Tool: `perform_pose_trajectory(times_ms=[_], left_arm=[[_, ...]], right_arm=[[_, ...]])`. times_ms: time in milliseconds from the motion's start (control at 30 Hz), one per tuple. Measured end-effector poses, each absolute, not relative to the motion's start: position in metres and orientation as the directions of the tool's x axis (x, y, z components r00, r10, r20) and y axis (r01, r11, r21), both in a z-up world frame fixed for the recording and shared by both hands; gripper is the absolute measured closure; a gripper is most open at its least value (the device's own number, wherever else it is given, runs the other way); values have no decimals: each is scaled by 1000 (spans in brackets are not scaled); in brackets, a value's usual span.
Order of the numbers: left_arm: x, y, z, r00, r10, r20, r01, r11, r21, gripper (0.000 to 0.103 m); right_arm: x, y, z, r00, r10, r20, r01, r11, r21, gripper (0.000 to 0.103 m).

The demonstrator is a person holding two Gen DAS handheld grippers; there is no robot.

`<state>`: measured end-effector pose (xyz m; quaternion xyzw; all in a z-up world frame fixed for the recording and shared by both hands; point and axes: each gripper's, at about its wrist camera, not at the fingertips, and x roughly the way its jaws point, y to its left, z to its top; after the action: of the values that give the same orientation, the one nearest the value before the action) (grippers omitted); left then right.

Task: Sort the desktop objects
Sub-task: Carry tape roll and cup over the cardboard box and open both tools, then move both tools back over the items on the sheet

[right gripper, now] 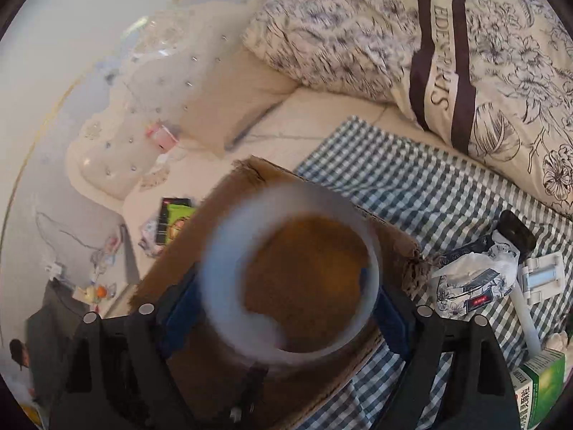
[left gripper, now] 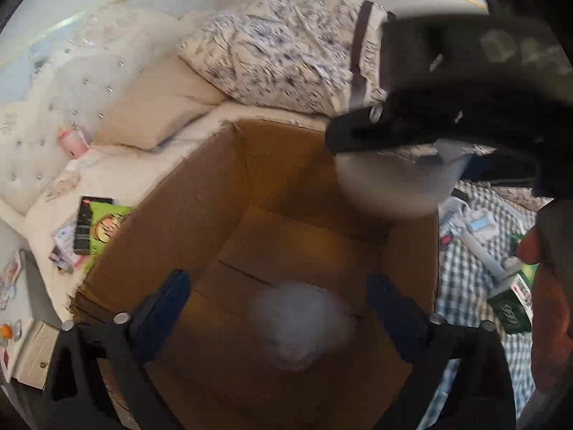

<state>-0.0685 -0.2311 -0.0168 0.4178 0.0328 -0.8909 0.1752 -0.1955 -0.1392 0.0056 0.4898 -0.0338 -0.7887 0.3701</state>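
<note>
Blurrily, right claw [right gripper: 286, 297] gripping white tape roll [right gripper: 222, 279], left claw [left gripper: 279, 304] spread, empty, duvet [right gripper: 501, 107] "EDEN PARIS"

Bed [right gripper: 304, 114] with cream sheet carries all; open cardboard box [left gripper: 200, 193] on it beside blue-checked cloth [right gripper: 412, 179]; beige pillow [right gripper: 229, 107] and floral quilt [right gripper: 358, 28] by headboard; pink item [left gripper: 73, 141] (too blurred to identify) near pillow; green packet [left gripper: 105, 227] just beside box
</note>
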Motion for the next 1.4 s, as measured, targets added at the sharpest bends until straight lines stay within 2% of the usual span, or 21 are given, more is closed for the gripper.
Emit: perform_pose_trajectory(times_ms=[267,467,600,733,933,1133,1400], left_arm=[[-68,-214,-3,-596,-290,-749,326,-940,103,0],[-57,-161,30,-669,-248,-700,262,-961,90,0],[-54,-115,46,-710,-205,-674,197,-976,90,0],[-58,-64,45,-732,-123,-670,116,-992,55,0],[-48,-14,32,-744,-27,-667,36,-999,1,0],[-25,11,17,-720,-1,-694,22,-1000,-21,0],[-12,40,-11,-710,27,-703,-65,-998,27,0]], right_arm=[[-181,-103,28,-342,-592,-730,537,-760,365,17],[-146,7,63,-518,-495,-697,433,-855,286,17],[-116,89,72,-605,-407,-684,334,-910,247,11],[-78,170,60,-670,-276,-689,200,-961,190,11],[-38,252,26,-649,-193,-736,83,-979,184,11],[-9,293,-2,-630,-223,-744,77,-971,226,11],[-3,299,-35,-602,-278,-749,110,-957,267,11]])
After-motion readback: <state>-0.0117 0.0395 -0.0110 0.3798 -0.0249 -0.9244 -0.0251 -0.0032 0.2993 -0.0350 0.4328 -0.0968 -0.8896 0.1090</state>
